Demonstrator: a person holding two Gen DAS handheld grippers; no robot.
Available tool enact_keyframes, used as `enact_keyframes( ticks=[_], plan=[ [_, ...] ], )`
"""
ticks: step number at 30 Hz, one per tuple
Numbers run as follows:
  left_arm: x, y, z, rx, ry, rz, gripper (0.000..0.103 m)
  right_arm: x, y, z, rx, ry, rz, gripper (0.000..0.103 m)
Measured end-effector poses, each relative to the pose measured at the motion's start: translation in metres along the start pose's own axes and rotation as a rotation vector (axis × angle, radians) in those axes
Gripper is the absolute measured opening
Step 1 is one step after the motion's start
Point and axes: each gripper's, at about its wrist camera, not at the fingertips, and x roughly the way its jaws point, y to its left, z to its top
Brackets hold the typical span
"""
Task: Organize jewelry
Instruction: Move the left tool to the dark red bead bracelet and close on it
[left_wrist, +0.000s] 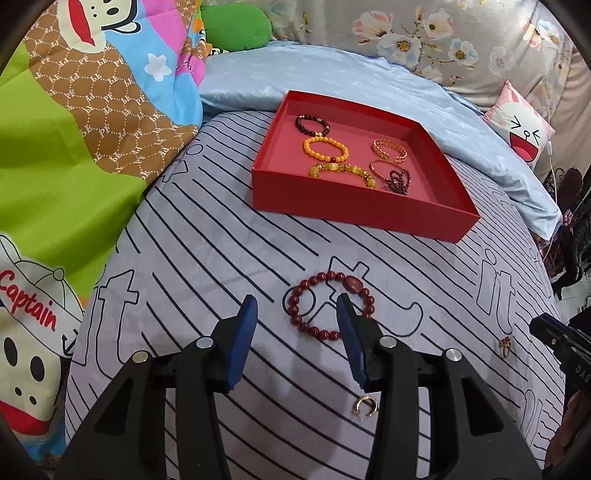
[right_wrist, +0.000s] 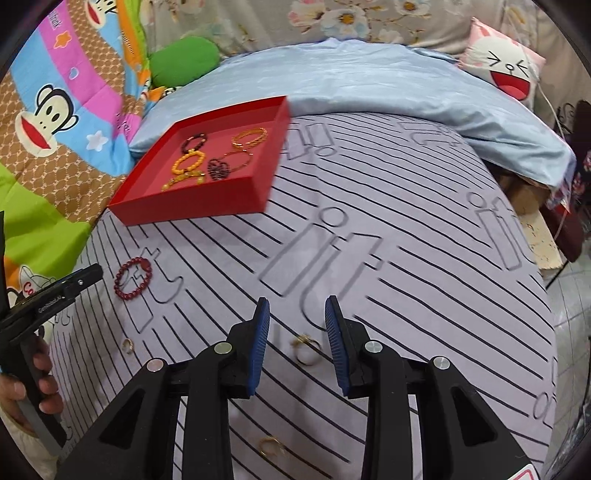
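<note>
Nearest my left lens, a small gold horseshoe-shaped ring (left_wrist: 365, 407) is lying on the striped bedsheet (left_wrist: 221, 266), just below and beside the right finger of my left hand-held gripper (left_wrist: 297, 312). That gripper's jaws are standing apart with nothing pressed between the blue pads (left_wrist: 242, 343). It is hanging over the dark red bead bracelet (left_wrist: 328, 304), whose right side is passing behind the right finger; whether the pad is touching the beads, I cannot tell.

Further items, as they are lying:
- Red tray (left_wrist: 362, 216), sitting on the bed beyond the bracelet, against a pale blue quilt (left_wrist: 332, 74).
- Inside it: a dark bead bracelet (left_wrist: 312, 124), an orange bead bracelet (left_wrist: 325, 148), a yellow stone bracelet (left_wrist: 345, 172), a gold chain bangle (left_wrist: 389, 149), a thin bangle (left_wrist: 384, 170) and a bunched garnet strand (left_wrist: 399, 181).
- A gold ring with a red stone (left_wrist: 505, 346), resting on the sheet near the sheet's right edge, close to my other tool.

My right hand-held gripper (right_wrist: 297, 314) is likewise unclenched and carrying nothing. A gold ring (right_wrist: 306, 349) is lying on the sheet between and below its fingers, not touched by the pads. Another gold ring (right_wrist: 271, 445) is lying nearer that lens, and a third small one (right_wrist: 128, 345) is lying off to the left, near my left hand (right_wrist: 27, 384) on its grip. A cartoon blanket (right_wrist: 55, 110) is bordering the sheet on the left.
</note>
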Motion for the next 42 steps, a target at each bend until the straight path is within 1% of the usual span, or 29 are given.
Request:
enact_keyframes(
  ticks=[5,12,19,24,26,27,28,29,30,35,38,42],
  plan=[
    [-0.005,-0.003,-0.007,0.006,0.004,-0.008,0.042,-0.005,-0.005,-0.016,0.020,0.015,0.004,0.032],
    [-0.001,-0.008,-0.009,0.014,0.010,-0.005,0.042,-0.005,0.015,-0.019,-0.007,0.009,0.050,0.032],
    [0.026,-0.010,-0.002,0.019,0.034,0.022,0.042,0.005,0.032,-0.013,-0.032,0.011,0.086,0.032],
    [0.046,-0.009,0.002,0.027,0.047,0.024,0.042,0.015,0.039,-0.007,-0.046,0.022,0.102,0.032],
    [0.049,-0.012,0.003,0.047,0.039,0.030,0.039,0.020,0.043,-0.004,-0.051,0.026,0.107,0.032],
    [0.049,-0.014,0.004,0.062,0.040,0.026,0.030,0.022,0.046,-0.003,-0.054,0.028,0.110,0.032],
    [0.050,-0.016,0.005,0.072,0.042,0.019,0.018,0.024,0.048,-0.002,-0.056,0.029,0.114,0.032],
    [0.050,-0.017,0.005,0.079,0.049,-0.002,0.010,0.025,0.049,-0.001,-0.058,0.030,0.117,0.032],
    [0.050,-0.017,0.005,0.080,0.056,-0.016,0.008,0.026,0.051,0.000,-0.061,0.030,0.120,0.032],
    [0.032,-0.018,0.002,0.089,0.031,-0.050,0.007,0.024,0.062,0.002,-0.087,0.024,0.134,0.032],
    [0.016,-0.015,-0.003,0.075,0.025,-0.072,0.007,0.021,0.067,-0.001,-0.098,0.023,0.140,0.032],
    [-0.004,-0.007,-0.010,0.053,0.011,-0.073,0.007,0.018,0.073,-0.008,-0.106,0.027,0.153,0.032]
  ],
)
